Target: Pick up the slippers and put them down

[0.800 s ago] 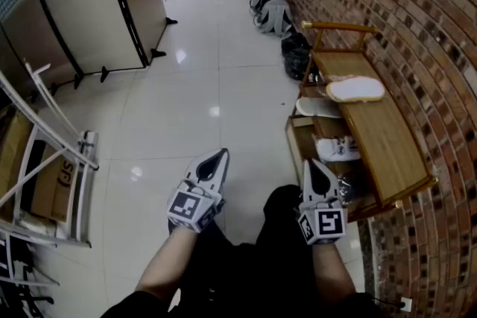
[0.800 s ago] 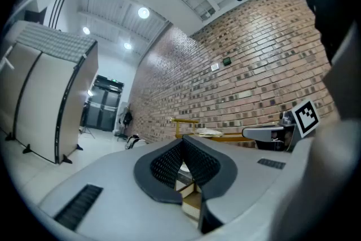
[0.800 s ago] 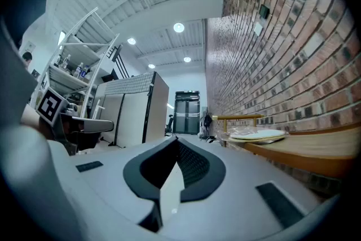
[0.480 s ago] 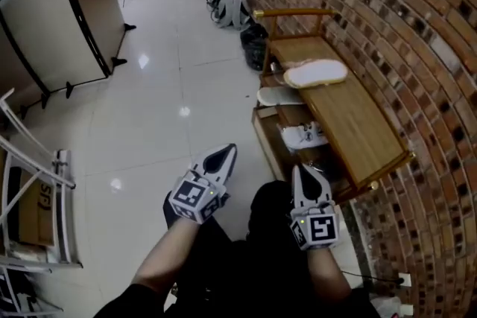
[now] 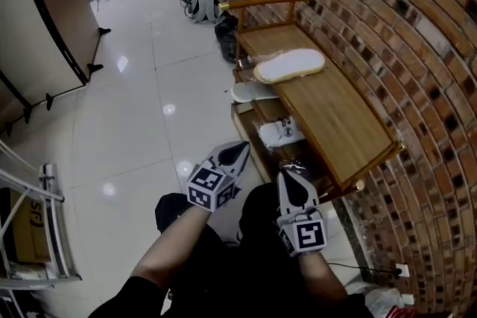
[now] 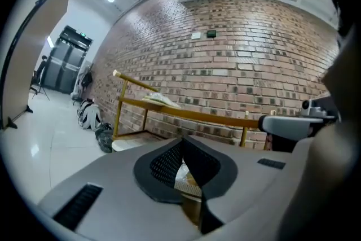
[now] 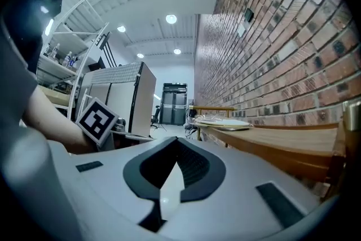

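Brick wall [image 5: 387,48] backs a wooden surface [image 5: 350,130]; one slipper [image 5: 289,65] lies on its top and a second slipper [image 5: 252,91] on the lower tier. We hold the left claw [image 5: 238,151] and right claw [image 5: 291,176] pressed together and empty, apart from both slippers.

No text, label or number is legible.
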